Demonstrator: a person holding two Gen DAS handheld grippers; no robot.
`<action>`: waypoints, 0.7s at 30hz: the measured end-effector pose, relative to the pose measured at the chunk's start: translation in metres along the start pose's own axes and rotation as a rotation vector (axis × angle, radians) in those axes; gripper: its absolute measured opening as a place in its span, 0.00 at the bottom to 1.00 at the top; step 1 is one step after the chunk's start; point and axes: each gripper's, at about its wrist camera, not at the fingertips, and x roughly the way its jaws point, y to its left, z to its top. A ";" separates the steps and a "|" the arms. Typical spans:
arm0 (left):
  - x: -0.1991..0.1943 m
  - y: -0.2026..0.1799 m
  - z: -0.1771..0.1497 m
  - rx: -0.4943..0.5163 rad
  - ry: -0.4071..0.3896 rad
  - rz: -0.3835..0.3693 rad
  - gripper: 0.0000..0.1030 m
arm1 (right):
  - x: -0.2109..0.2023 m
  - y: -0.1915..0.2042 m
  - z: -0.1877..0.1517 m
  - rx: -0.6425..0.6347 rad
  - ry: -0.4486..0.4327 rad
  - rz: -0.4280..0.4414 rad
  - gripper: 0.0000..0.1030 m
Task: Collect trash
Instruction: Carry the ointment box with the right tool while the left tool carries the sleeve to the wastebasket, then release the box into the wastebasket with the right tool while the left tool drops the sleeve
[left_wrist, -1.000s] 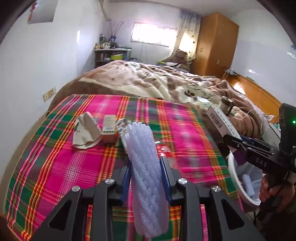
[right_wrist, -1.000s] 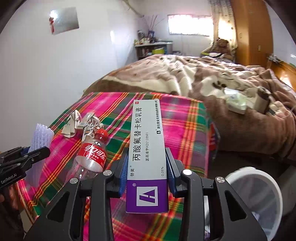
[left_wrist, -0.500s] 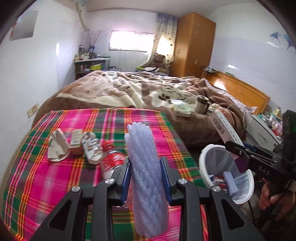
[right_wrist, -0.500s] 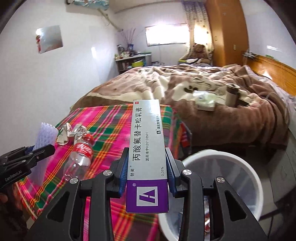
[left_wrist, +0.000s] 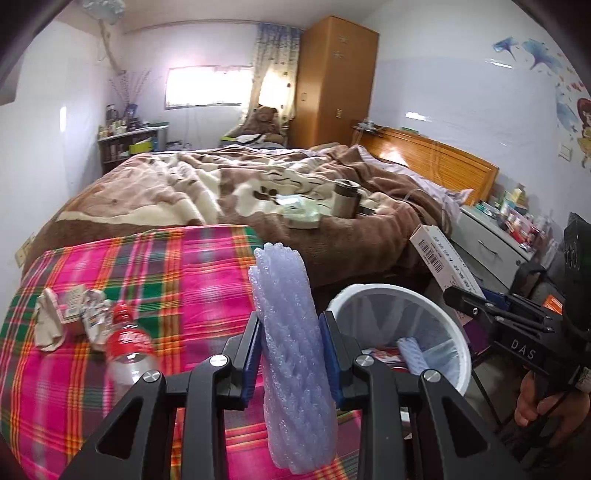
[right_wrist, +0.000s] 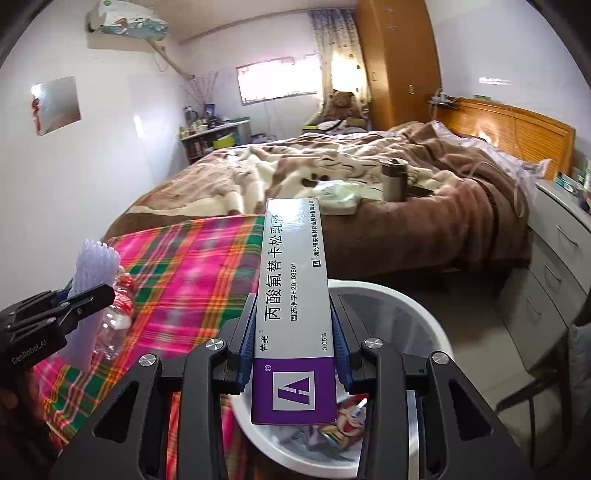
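Note:
My left gripper (left_wrist: 291, 350) is shut on a pale lilac foam net sleeve (left_wrist: 290, 332), held upright above the plaid cloth's right edge. My right gripper (right_wrist: 293, 332) is shut on a long grey and purple medicine box (right_wrist: 293, 295), which hangs over a white trash bin (right_wrist: 417, 314). The bin (left_wrist: 458, 332) holds another foam sleeve and wrappers. On the pink plaid cloth (left_wrist: 192, 280) lie a clear plastic bottle (left_wrist: 127, 350) with a red label and crumpled paper scraps (left_wrist: 70, 314). In the left wrist view the right gripper (left_wrist: 465, 299) sits beyond the bin with the box (left_wrist: 439, 258).
A bed with a brown blanket (left_wrist: 240, 184) stands behind the cloth, with a metal cup (left_wrist: 345, 201) and a tissue pack (left_wrist: 301, 214) on it. Grey drawers (right_wrist: 554, 266) stand at the right, a wooden wardrobe (left_wrist: 332, 81) at the back.
Both grippers have swung to the right, away from the plaid cloth and toward the white bin, which has come into fuller view under them. Each still grips the same item.

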 end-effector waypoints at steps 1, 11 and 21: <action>0.003 -0.005 0.001 0.005 0.003 -0.009 0.30 | -0.001 -0.003 -0.001 0.000 0.000 -0.015 0.36; 0.034 -0.052 0.005 0.068 0.022 -0.090 0.30 | 0.001 -0.039 -0.019 0.057 0.050 -0.105 0.36; 0.063 -0.081 -0.001 0.092 0.072 -0.123 0.30 | 0.015 -0.063 -0.033 0.092 0.127 -0.143 0.36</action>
